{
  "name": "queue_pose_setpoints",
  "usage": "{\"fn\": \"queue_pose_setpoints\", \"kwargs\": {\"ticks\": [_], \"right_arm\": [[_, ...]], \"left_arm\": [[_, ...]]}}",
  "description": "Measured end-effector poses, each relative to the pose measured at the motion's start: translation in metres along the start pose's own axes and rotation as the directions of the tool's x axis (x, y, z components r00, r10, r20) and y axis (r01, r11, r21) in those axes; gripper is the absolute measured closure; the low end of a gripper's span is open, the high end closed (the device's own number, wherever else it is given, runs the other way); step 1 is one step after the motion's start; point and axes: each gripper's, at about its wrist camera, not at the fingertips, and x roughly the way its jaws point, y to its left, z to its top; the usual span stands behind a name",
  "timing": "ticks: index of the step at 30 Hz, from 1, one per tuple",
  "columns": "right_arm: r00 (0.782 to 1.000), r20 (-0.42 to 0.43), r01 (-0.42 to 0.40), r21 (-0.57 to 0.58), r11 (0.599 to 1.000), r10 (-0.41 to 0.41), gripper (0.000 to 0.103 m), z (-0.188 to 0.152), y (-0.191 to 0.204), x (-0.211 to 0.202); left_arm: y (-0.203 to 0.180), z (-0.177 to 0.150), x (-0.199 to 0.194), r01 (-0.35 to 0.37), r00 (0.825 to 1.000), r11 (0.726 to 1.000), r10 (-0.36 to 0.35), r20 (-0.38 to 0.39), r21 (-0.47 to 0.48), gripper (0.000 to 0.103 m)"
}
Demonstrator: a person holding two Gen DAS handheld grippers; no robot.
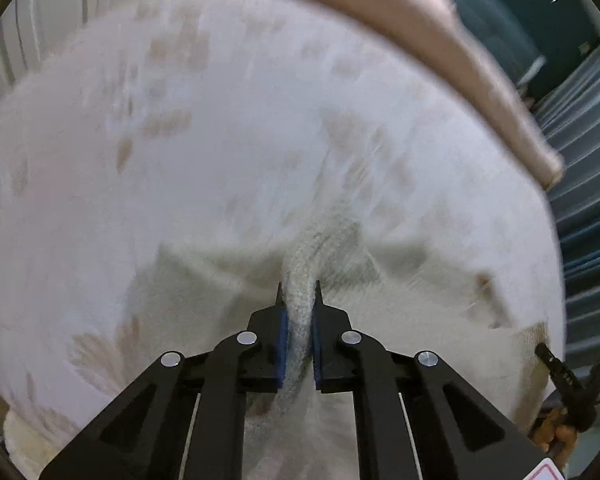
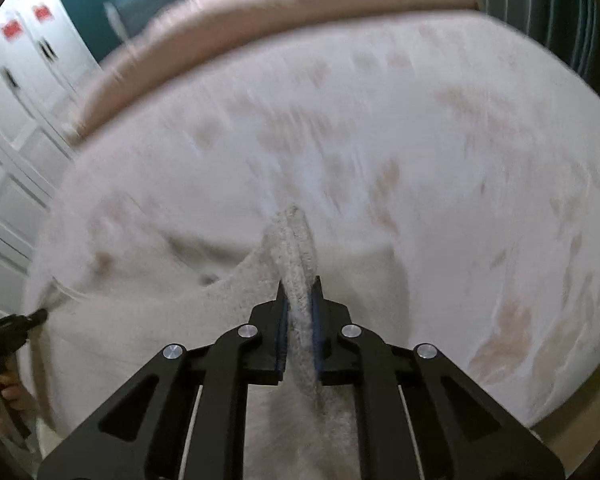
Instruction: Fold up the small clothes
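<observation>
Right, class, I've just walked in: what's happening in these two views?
A person holds a gripper in each hand, and both are clamped on the same cream knit garment. The left gripper pinches a bunched fold; the right gripper pinches another. The garment lies over a bed with a pale patterned cover. Both frames are blurred.

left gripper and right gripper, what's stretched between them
A cream fuzzy knit garment spans it: the right gripper pinches one bunched edge, the left gripper another. The right wrist view shows the cloth running across the white patterned bedspread.
</observation>
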Motion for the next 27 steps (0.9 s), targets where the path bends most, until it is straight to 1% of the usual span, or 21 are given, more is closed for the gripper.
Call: {"fn": "queue_pose_setpoints", "kwargs": {"ticks": [1, 2, 4, 6, 7, 8, 9, 10, 11, 13, 14, 15, 16, 17, 18, 19, 20, 21, 24, 25, 27], "right_arm": [[0.999, 0.035, -0.028, 0.01, 1.0, 0.028, 0.095, 0.003, 0.0, -0.011], [0.992, 0.1, -0.077, 0.039, 0.996, 0.073, 0.095, 0.012, -0.002, -0.03], [0.987, 0.146, -0.08, 0.058, 0.995, 0.071, 0.095, 0.018, -0.007, -0.035], [0.998, 0.057, 0.028, 0.034, 0.999, -0.03, 0.095, 0.017, -0.018, 0.004], [0.998, -0.012, 0.069, 0.034, 0.997, -0.068, 0.096, 0.014, -0.027, 0.028], [0.989, -0.099, 0.117, 0.047, 0.992, -0.112, 0.096, 0.009, -0.037, 0.056], [0.986, -0.116, 0.131, 0.069, 0.989, -0.123, 0.096, 0.008, -0.042, 0.061], [0.994, -0.075, 0.086, 0.118, 0.989, -0.078, 0.096, 0.012, -0.043, 0.051], [0.998, -0.039, 0.056, 0.135, 0.989, -0.051, 0.096, 0.015, -0.042, 0.04], [0.999, 0.031, 0.019, 0.128, 0.992, -0.024, 0.096, 0.021, -0.033, 0.018], [0.999, 0.039, 0.022, 0.121, 0.992, -0.027, 0.096, 0.021, -0.031, 0.018], [0.999, 0.007, 0.045, 0.114, 0.993, -0.046, 0.096, 0.018, -0.033, 0.029], [0.993, -0.07, 0.1, 0.088, 0.991, -0.094, 0.096, 0.011, -0.035, 0.054], [0.984, -0.126, 0.136, 0.063, 0.989, -0.127, 0.096, 0.007, -0.037, 0.073], [0.973, -0.174, 0.159, 0.035, 0.987, -0.151, 0.095, 0.0, -0.038, 0.088], [0.975, -0.144, 0.173, 0.017, 0.985, -0.169, 0.094, -0.001, -0.033, 0.083], [0.977, -0.127, 0.177, 0.014, 0.984, -0.174, 0.092, 0.005, -0.028, 0.074], [0.981, -0.097, 0.173, 0.019, 0.985, -0.17, 0.09, 0.008, -0.022, 0.061], [0.986, 0.019, 0.167, -0.013, 0.986, -0.167, 0.09, 0.004, 0.003, 0.009], [0.993, 0.022, 0.116, -0.033, 0.993, -0.116, 0.09, -0.005, 0.016, -0.007], [0.999, -0.012, 0.032, -0.074, 0.997, -0.033, 0.09, -0.025, 0.038, -0.021]], "left_arm": [[-0.004, 0.005, -0.014, 0.009, 0.999, 1.0, -0.009, 0.041, 0.01, 0.096], [-0.005, 0.01, -0.027, 0.016, 0.997, 1.0, -0.016, 0.078, 0.005, 0.096], [-0.002, 0.018, -0.03, 0.004, 0.994, 1.0, -0.003, 0.107, -0.009, 0.096], [0.001, 0.02, -0.002, -0.059, 0.996, 0.998, 0.058, 0.061, 0.009, 0.096], [0.006, 0.017, 0.017, -0.084, 0.996, 0.996, 0.084, 0.018, 0.009, 0.096], [0.013, 0.013, 0.038, -0.113, 0.993, 0.994, 0.113, -0.035, 0.003, 0.096], [0.018, 0.011, 0.048, -0.135, 0.989, 0.991, 0.135, -0.061, -0.004, 0.096], [0.021, 0.009, 0.049, -0.135, 0.989, 0.991, 0.134, -0.059, -0.016, 0.096], [0.022, 0.008, 0.04, -0.114, 0.993, 0.993, 0.113, -0.029, -0.029, 0.096], [0.019, 0.007, 0.033, -0.118, 0.993, 0.993, 0.118, -0.01, -0.007, 0.096], [0.018, 0.008, 0.034, -0.131, 0.991, 0.991, 0.131, -0.01, 0.005, 0.096], [0.019, 0.009, 0.042, -0.147, 0.989, 0.989, 0.147, -0.022, 0.015, 0.096], [0.02, 0.008, 0.053, -0.162, 0.985, 0.986, 0.163, -0.047, 0.026, 0.095], [0.018, 0.008, 0.064, -0.187, 0.98, 0.981, 0.19, -0.066, 0.043, 0.094], [0.015, 0.007, 0.068, -0.204, 0.977, 0.977, 0.207, -0.054, 0.062, 0.093], [0.01, 0.007, 0.066, -0.222, 0.973, 0.971, 0.226, -0.041, 0.087, 0.092], [0.005, 0.008, 0.062, -0.238, 0.969, 0.965, 0.244, -0.037, 0.111, 0.086], [0.002, 0.008, 0.054, -0.239, 0.97, 0.963, 0.244, -0.023, 0.121, 0.085], [-0.004, 0.001, 0.012, -0.259, 0.965, 0.955, 0.249, 0.085, 0.143, 0.084], [-0.007, -0.004, -0.001, -0.254, 0.964, 0.956, 0.239, 0.114, 0.147, 0.086], [-0.02, -0.022, -0.028, -0.193, 0.977, 0.968, 0.174, 0.127, 0.159, 0.086]]}}
